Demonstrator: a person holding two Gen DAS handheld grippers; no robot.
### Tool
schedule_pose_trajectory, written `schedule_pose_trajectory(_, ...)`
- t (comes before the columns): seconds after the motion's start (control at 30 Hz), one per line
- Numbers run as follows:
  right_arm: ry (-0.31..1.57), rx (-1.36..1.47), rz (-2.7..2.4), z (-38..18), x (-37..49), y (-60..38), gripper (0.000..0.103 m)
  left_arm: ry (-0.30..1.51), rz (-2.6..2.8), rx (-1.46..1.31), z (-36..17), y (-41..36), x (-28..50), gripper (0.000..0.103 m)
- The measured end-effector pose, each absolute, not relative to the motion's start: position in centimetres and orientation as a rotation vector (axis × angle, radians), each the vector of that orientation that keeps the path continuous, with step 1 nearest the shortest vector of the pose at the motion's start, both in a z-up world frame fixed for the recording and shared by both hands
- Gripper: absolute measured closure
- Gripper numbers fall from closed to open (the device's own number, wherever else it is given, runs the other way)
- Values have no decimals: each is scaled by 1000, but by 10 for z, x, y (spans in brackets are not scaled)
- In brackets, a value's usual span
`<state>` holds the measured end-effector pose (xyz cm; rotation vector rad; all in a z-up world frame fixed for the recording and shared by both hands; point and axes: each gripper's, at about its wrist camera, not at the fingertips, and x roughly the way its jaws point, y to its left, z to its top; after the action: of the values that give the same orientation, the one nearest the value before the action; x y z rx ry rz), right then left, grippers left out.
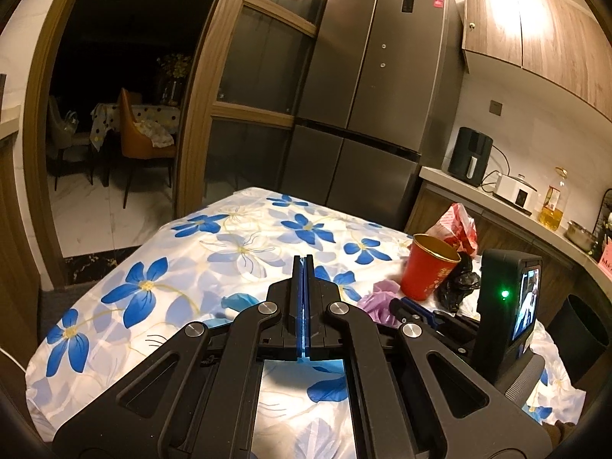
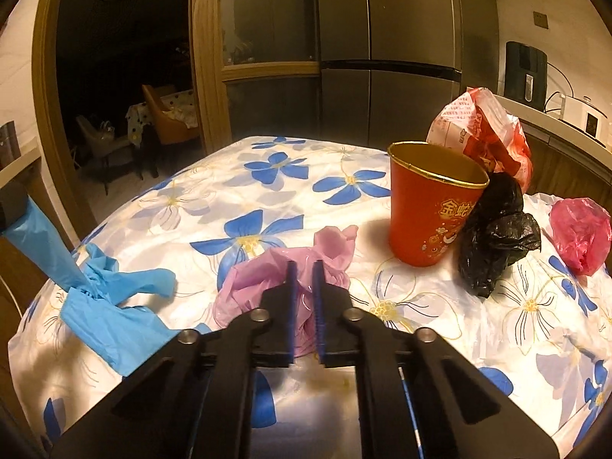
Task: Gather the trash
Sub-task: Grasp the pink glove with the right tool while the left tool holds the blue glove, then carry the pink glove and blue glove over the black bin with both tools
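My left gripper [image 1: 304, 258] is shut; the right wrist view shows its tip [image 2: 11, 206] pinching a blue plastic bag [image 2: 95, 302], which stretches down to the tablecloth. My right gripper [image 2: 304, 266] is shut on a crumpled purple plastic bag [image 2: 248, 279], with the film bunched between its fingers. In the left wrist view it [image 1: 396, 306] reaches in from the right onto that purple bag [image 1: 373, 302]. Right of it stand a red paper cup [image 2: 432, 206], a black bag [image 2: 493, 237], a red-and-white bag [image 2: 482, 130] and a pink bag [image 2: 581, 233].
The table wears a white cloth with blue flowers [image 2: 267, 176]. A dark bin [image 1: 585, 329] stands on the floor off its right side. Behind are a grey fridge [image 1: 382, 95], a counter [image 1: 432, 174] with appliances, and a doorway [image 1: 114, 134] to a dark dining room.
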<state>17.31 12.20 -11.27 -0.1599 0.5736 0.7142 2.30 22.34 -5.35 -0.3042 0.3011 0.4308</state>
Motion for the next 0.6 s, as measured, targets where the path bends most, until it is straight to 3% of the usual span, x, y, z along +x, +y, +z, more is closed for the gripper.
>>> schedule_pose_trajectory(0.6, 434, -17, 666, -50, 150, 29, 102, 268, 339, -213, -24, 176, 35, 103)
